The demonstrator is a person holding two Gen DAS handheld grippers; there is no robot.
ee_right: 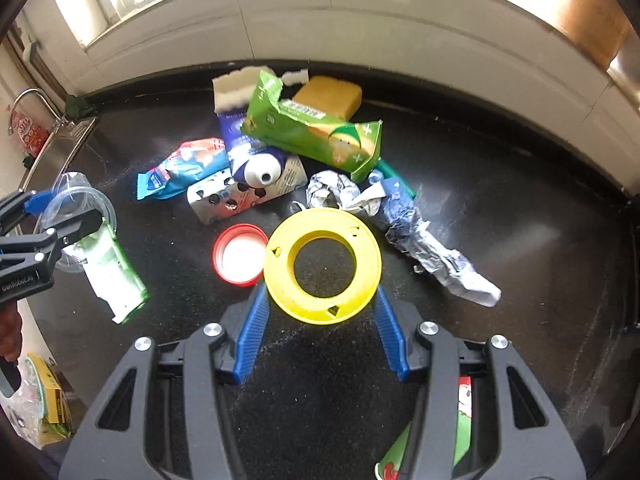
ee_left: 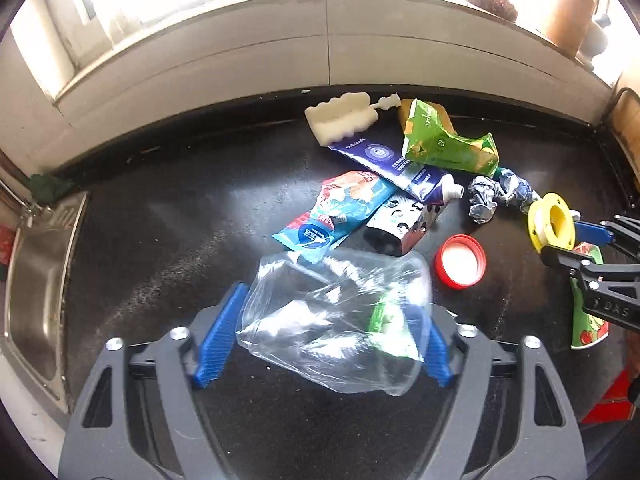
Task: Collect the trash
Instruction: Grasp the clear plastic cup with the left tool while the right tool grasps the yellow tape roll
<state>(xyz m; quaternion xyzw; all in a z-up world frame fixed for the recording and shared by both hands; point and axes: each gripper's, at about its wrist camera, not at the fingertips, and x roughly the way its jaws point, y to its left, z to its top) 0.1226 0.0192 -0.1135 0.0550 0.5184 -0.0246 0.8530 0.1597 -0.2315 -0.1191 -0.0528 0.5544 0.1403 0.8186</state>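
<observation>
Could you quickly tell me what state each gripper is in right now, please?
Left gripper: closed on the crumpled clear plastic cup.
Right gripper: closed on the yellow ring-shaped spool.

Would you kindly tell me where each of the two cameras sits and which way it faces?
Left wrist: sits on the left gripper, looking down across the black countertop; its blue pads clasp a crushed clear plastic cup; the right gripper shows at the right.
Right wrist: sits on the right gripper, facing down; its pads grip a yellow plastic ring; the left gripper shows at the left.
Shared: the red lid, the green carton, and the toothpaste tube.
</observation>
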